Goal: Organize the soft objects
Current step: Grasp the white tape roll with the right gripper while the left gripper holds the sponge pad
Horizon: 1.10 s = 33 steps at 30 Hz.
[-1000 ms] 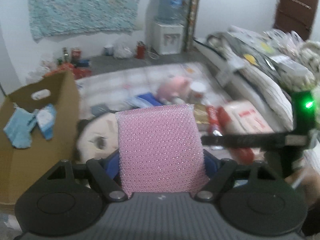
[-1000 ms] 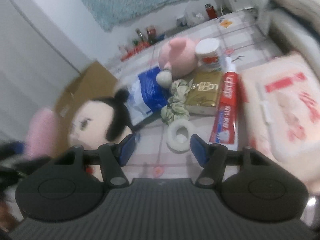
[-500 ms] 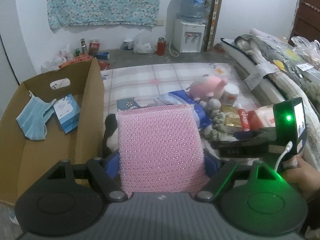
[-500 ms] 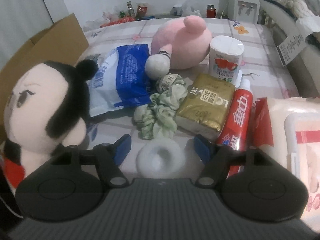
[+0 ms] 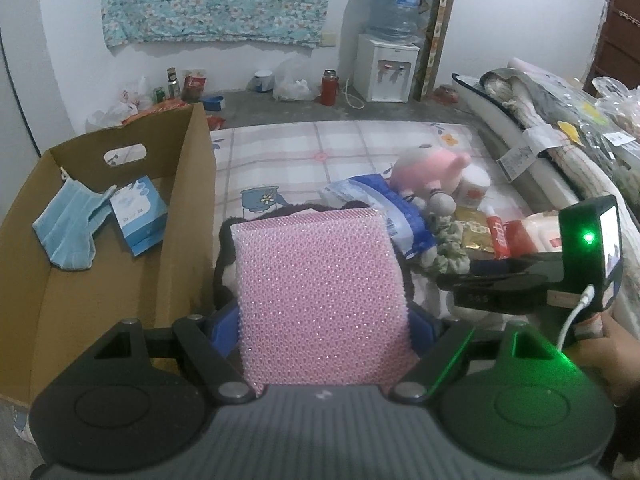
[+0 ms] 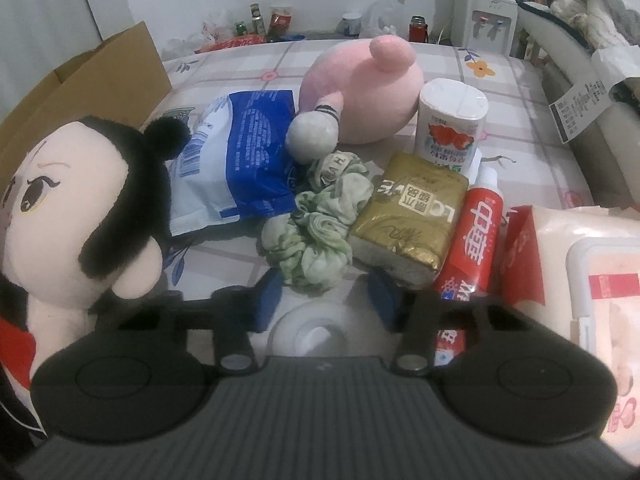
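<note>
A pink sponge point(image 5: 320, 296), a flat pad with a dimpled, glinting surface, is clamped between the blue pads of the left gripper point(image 5: 322, 320), its jaws set wide on it. In the right wrist view, a white ring point(image 6: 316, 330), smooth and round with a hollow centre, is seen lying on the bed between the jaws of the right gripper point(image 6: 323, 300), which are closing on it; whether the pads press it yet cannot be told. The step in hand is judged to be the pick-up of the ring while the sponge waits to be boxed. Next, a firm squeeze and a lift are called for, then a carry to the cardboard box point(image 5: 192, 184), stiff and open-topped, beside the bed.

Just beyond the ring, a crumpled green scrunchie point(image 6: 316, 232) and a glossy gold pack point(image 6: 408, 220) are seen. Further off lies a fuzzy pink plush point(image 6: 364, 80).
</note>
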Each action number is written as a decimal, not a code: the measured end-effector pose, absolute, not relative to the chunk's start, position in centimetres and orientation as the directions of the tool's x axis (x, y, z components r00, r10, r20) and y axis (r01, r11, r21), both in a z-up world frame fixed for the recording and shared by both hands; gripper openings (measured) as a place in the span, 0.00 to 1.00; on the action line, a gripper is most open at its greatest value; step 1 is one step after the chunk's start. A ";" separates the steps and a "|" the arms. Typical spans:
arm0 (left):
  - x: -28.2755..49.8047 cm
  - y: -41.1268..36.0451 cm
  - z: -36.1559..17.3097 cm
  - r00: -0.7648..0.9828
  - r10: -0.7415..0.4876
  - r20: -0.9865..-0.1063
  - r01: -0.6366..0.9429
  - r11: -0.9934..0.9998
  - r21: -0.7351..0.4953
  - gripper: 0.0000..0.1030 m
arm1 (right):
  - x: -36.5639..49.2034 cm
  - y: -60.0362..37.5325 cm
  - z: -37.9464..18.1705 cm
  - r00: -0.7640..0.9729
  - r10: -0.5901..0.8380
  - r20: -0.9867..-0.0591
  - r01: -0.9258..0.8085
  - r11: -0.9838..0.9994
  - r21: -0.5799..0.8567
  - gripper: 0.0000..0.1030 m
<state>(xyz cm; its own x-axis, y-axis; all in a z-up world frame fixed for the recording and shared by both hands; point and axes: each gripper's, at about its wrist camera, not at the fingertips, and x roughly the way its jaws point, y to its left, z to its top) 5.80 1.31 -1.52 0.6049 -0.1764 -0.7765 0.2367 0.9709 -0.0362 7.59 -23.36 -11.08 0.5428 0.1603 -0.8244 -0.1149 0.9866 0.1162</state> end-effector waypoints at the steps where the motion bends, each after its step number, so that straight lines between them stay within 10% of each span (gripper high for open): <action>1: 5.9 1.4 -1.6 0.604 -0.175 -0.778 0.233 0.972 -0.038 0.80 | 7.5 -23.4 -11.0 0.542 0.164 -0.825 -0.114 0.986 0.121 0.40; 7: 5.9 1.7 -1.7 0.599 -0.178 -0.780 0.226 0.973 -0.047 0.80 | 6.8 -23.6 -10.5 0.536 0.177 -0.826 -0.107 0.984 0.142 0.40; 11: 5.8 1.9 -1.7 0.603 -0.183 -0.776 0.230 0.972 -0.050 0.80 | 4.9 -24.1 -9.1 0.549 0.195 -0.813 -0.103 0.981 0.166 0.67; 15: 5.8 2.2 -1.6 0.604 -0.193 -0.774 0.236 0.970 -0.058 0.80 | 1.8 -24.0 -8.0 0.544 0.188 -0.818 -0.141 0.981 0.132 0.70; 29: 5.9 2.9 -1.8 0.601 -0.226 -0.767 0.246 0.965 -0.091 0.80 | 3.8 -22.5 -9.7 0.530 0.141 -0.836 -0.175 0.983 0.054 0.68; 33: 5.8 3.4 -1.8 0.602 -0.222 -0.767 0.236 0.967 -0.095 0.80 | 4.4 -21.7 -10.8 0.527 0.116 -0.842 -0.189 0.982 0.017 0.46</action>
